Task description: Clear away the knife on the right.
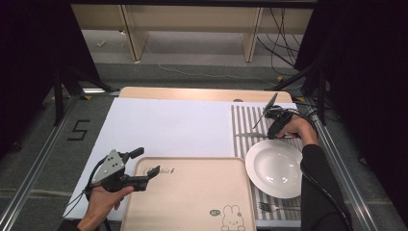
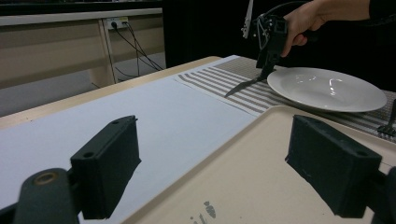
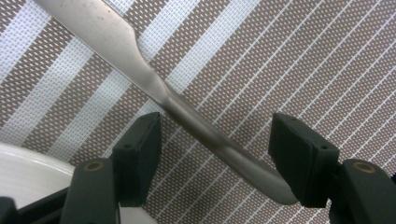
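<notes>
The right gripper (image 1: pixel 273 126) hangs wide open over the knife (image 3: pixel 187 112), which lies on the striped mat (image 3: pixel 299 60) just behind the plate (image 1: pixel 275 167). It should centre the handle between its jaws before closing. The left gripper (image 1: pixel 142 166) waits open and empty at the tray (image 1: pixel 192 197).

A black numeral 5 (image 1: pixel 78 130) is marked on the grey floor left of the bench. The beige tray (image 1: pixel 192 202) carries dark lettering near its far left corner, too small to read.

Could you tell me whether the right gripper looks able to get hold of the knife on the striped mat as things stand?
Probably yes: the right gripper stands open with the knife handle lying between its jaws on the striped mat, nothing in between.
</notes>
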The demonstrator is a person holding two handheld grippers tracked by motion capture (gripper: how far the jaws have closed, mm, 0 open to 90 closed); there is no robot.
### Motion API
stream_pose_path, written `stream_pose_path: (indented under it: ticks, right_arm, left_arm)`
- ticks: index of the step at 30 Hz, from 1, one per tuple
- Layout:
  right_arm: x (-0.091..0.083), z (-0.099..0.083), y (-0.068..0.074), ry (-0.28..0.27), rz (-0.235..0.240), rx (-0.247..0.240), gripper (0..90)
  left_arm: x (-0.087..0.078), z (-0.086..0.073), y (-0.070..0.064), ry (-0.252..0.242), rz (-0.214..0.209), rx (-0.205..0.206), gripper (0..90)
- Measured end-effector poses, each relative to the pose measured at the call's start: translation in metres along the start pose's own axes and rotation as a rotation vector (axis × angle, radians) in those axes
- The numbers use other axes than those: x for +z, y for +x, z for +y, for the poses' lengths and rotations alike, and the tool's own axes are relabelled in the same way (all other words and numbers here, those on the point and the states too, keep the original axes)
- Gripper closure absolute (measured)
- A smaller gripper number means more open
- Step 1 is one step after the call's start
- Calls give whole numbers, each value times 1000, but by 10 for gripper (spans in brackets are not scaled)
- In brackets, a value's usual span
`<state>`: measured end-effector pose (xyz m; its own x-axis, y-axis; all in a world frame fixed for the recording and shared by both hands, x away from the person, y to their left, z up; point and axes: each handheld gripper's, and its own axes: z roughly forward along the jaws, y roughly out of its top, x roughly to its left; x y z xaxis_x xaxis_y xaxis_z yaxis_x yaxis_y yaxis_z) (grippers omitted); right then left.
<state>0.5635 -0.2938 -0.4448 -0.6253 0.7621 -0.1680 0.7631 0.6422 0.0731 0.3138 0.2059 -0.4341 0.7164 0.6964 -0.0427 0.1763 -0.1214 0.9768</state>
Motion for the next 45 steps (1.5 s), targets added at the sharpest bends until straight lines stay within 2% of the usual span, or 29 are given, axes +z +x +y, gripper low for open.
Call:
stream_pose_path:
  ticks: [3,4,7,9,16,20,21,28,32,36,38,40,42,45]
  right_arm:
    - [2,1,2,14,-2,14,368]
    - [3,1,1,13,-2,-3,369]
    - [4,1,3,24,-4,0,377]
    - [4,1,3,25,1,-15,384]
    - [6,1,4,21,-3,-22,422]
    - [4,2,6,38,10,-11,452]
    - [5,2,5,27,12,-34,476]
    - [4,3,6,43,14,-39,500]
    - [3,4,9,52,23,-44,574]
    - [3,3,12,53,28,-29,595]
    - [3,3,11,40,21,-57,616]
    - [2,4,13,52,28,-59,643]
    - [3,3,13,32,23,-72,665]
    - [1,4,16,57,35,-72,702]
  left_arm:
    - [0,0,0,-1,1,-1,161]
    - [0,0,0,0,1,1,161]
    - [0,0,0,-2,1,1,162]
    - [0,0,0,-1,1,3,162]
    - [0,0,0,-1,1,3,164]
    - [0,0,0,4,-1,13,165]
    - [0,0,0,4,-1,13,167]
    - [-1,0,-1,0,0,11,168]
    - [-1,0,-1,1,-1,11,168]
    - [-1,0,-1,2,2,7,168]
    - [-1,0,-1,2,1,9,168]
    - [-1,0,-1,2,0,11,168]
    - [-1,0,-1,2,0,10,168]
    - [-1,0,-1,1,1,6,168]
